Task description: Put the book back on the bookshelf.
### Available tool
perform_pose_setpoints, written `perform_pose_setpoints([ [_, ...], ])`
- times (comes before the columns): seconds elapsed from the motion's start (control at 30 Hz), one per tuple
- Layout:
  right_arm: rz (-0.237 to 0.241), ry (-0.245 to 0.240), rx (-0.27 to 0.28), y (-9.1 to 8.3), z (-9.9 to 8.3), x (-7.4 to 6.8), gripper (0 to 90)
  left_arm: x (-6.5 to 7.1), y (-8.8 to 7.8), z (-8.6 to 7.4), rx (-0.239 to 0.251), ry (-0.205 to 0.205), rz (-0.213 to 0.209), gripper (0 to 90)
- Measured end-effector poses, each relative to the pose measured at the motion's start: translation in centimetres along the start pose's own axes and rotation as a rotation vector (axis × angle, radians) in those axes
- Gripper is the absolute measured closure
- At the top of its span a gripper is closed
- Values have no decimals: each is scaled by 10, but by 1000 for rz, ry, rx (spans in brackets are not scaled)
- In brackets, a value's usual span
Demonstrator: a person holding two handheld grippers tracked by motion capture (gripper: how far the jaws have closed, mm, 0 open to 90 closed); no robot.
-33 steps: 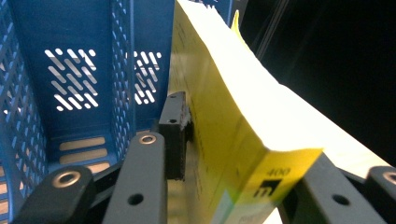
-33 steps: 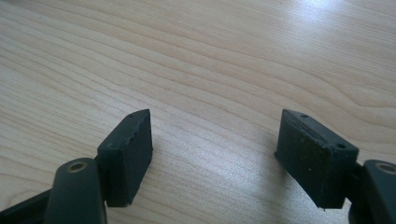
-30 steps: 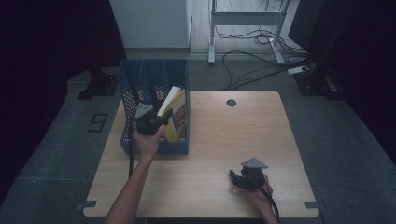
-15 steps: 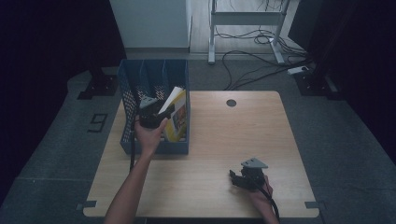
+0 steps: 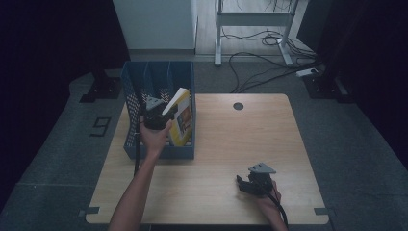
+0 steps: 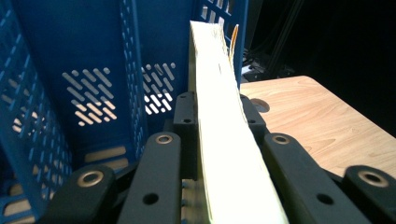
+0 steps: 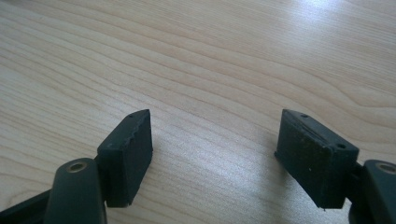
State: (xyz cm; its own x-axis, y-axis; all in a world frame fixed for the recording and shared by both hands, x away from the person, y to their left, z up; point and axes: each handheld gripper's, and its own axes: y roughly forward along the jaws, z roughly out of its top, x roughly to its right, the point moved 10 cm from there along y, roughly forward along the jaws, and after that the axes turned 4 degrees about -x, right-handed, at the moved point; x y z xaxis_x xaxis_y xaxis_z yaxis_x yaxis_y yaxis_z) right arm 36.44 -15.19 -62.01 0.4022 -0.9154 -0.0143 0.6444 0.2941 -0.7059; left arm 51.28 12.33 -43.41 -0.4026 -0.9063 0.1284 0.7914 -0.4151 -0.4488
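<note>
Book (image 5: 179, 118) with the yellow cover stands tilted in the right-hand compartment of the blue file rack (image 5: 132, 108), at the far left of the wooden table (image 5: 231, 139), and the left gripper (image 5: 155, 117) has it! Its jaws have just been closing, and in the left gripper view they press on both sides of the pale page block (image 6: 224, 140), so that is a firm pinch on the book's edge. The right gripper (image 5: 250, 183) rests low on the near right of the table, well apart from the rack, jaws standing wide with nothing between them; bare wood grain (image 7: 210, 70) shows in the gap.

How far along? My read: the grasp is made, but the book sits inside the rack with its top leaning right against the rack wall, so either lifting it out or settling it upright is yet to come. From this moment alone I cannot tell which way it goes.

Now the views! From the high view you get the layout: three compartments, the two left ones bare as far as I can see, the yellow cover with a picture on it. Close in, the left gripper view adds the contact itself, pads flat on the pages, plus the perforated divider (image 6: 133, 93) just beside the book
</note>
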Motion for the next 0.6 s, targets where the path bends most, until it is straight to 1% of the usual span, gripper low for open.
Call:
perform_pose_setpoints([
  [0.2,1,0,0,0,0,0,262,-6,4,8,30,-33,18,751],
  [0.4,1,-1,1,0,0,0,262,-7,9,18,51,-36,40,751],
  [0.5,0,-1,2,0,0,0,262,-8,12,20,70,-37,61,751],
  [0.6,1,-1,2,0,0,0,261,-9,17,21,70,-45,67,751],
])
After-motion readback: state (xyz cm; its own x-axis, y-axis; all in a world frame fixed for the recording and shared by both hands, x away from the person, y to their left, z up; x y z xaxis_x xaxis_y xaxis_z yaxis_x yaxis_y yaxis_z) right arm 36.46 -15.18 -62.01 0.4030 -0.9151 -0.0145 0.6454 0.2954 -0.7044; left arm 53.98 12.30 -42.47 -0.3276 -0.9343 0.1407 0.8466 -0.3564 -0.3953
